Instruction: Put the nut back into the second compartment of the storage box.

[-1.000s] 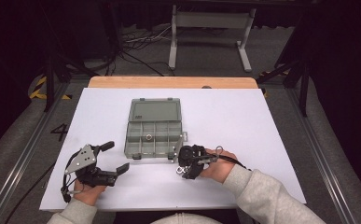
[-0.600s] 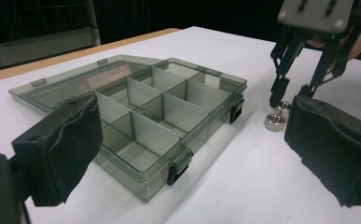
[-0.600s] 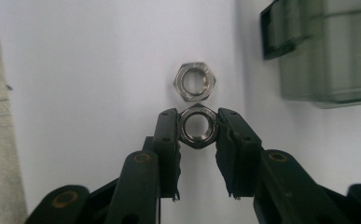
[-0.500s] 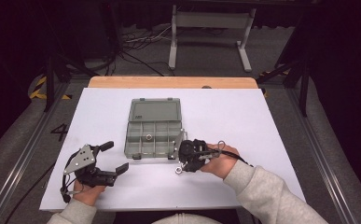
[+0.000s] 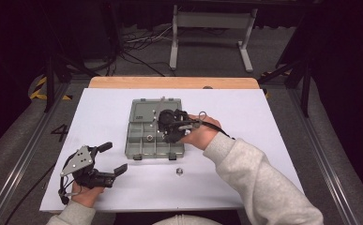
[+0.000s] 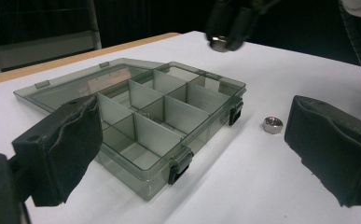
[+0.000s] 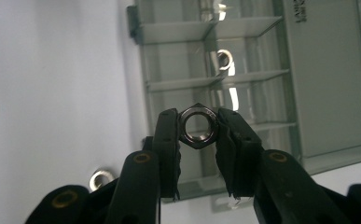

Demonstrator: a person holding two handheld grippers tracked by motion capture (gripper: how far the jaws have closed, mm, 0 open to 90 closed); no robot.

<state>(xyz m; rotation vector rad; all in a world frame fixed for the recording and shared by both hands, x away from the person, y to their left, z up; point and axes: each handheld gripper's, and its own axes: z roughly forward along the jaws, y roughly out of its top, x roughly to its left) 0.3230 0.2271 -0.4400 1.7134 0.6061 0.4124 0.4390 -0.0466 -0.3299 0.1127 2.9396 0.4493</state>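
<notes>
Nut (image 7: 197, 125) pinched flat-to-flat between the right gripper (image 5: 166, 126) pads, held above the open compartment box (image 5: 141, 149) — a grip that leaves its bore clear and, I judge, suits a straight drop into a cell. One nut (image 5: 150, 138) already sits in a middle cell of the box; another (image 5: 179, 171) lies on the white table (image 5: 273, 140) just in front of it. Thin dividers are the only obstacle. Left of the box, the left gripper (image 5: 116, 159) rests with jaws spread — holding nothing.
</notes>
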